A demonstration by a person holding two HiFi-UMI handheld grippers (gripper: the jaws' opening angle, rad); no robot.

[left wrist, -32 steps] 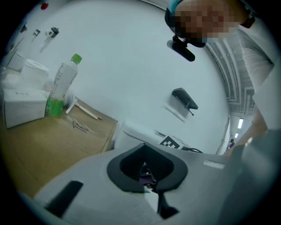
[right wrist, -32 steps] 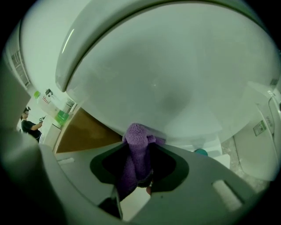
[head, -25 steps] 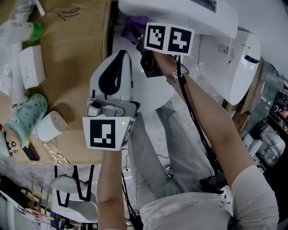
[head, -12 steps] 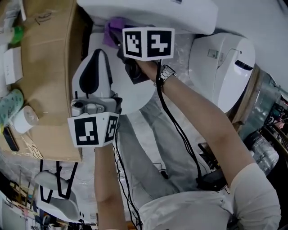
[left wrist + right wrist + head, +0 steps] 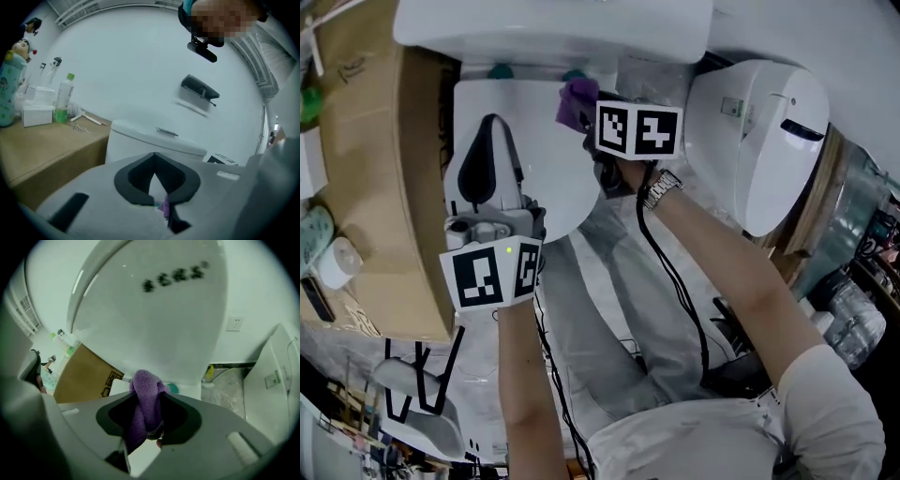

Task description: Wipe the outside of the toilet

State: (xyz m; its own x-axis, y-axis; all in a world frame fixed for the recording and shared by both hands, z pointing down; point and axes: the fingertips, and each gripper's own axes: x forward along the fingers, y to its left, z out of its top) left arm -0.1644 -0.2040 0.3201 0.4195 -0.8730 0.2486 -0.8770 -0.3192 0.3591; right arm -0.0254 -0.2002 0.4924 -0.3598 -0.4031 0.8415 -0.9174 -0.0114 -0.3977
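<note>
- Right gripper (image 5: 147, 394) has swept its purple cloth (image 5: 577, 98) rightward along the toilet (image 5: 544, 37), to the lid's (image 5: 553, 187) rear edge below the tank.
- Left gripper (image 5: 154, 157): 2 fingers fully together, empty, over the lid's left side.
- Right fingers roughly half apart, clamped on the cloth.

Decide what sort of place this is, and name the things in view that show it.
Probably a workshop or test room rather than a home bathroom: a white toilet stands beside a big cardboard box carrying a green bottle, and a second white toilet-like unit sits close by.
</note>
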